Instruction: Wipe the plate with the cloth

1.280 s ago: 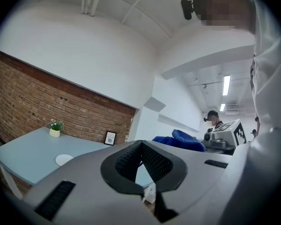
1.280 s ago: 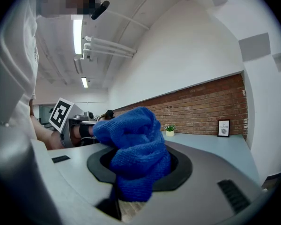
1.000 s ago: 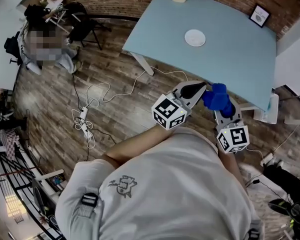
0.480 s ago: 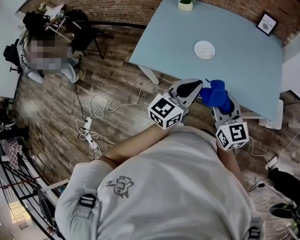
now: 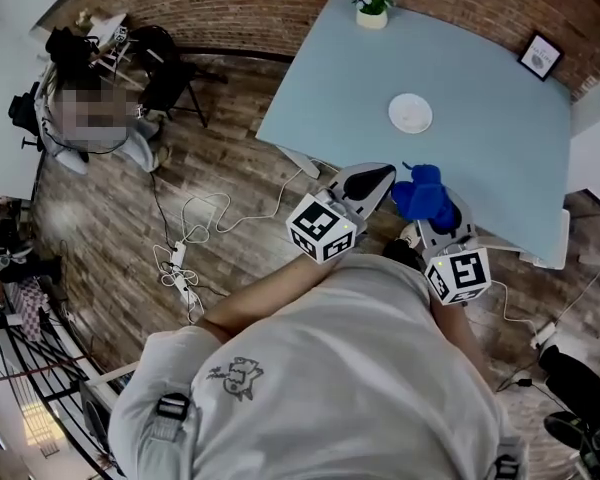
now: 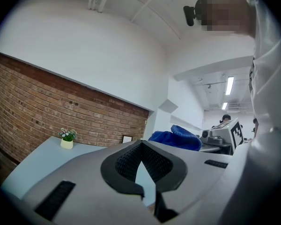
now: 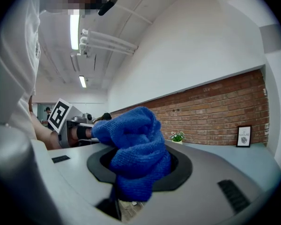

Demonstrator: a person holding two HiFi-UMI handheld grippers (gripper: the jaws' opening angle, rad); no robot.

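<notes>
Blue cloth held short of the table

The right gripper (image 7: 139, 171) was clamped on a crumpled blue microfibre cloth (image 5: 423, 194), and the left gripper (image 5: 378, 175) was closed and empty. A small round white plate (image 5: 410, 113) lay well apart on the pale blue table (image 5: 490, 158).

Brick wall (image 5: 240, 13), wood-plank floor (image 5: 210, 158), pale blue table (image 5: 480, 158).
</notes>
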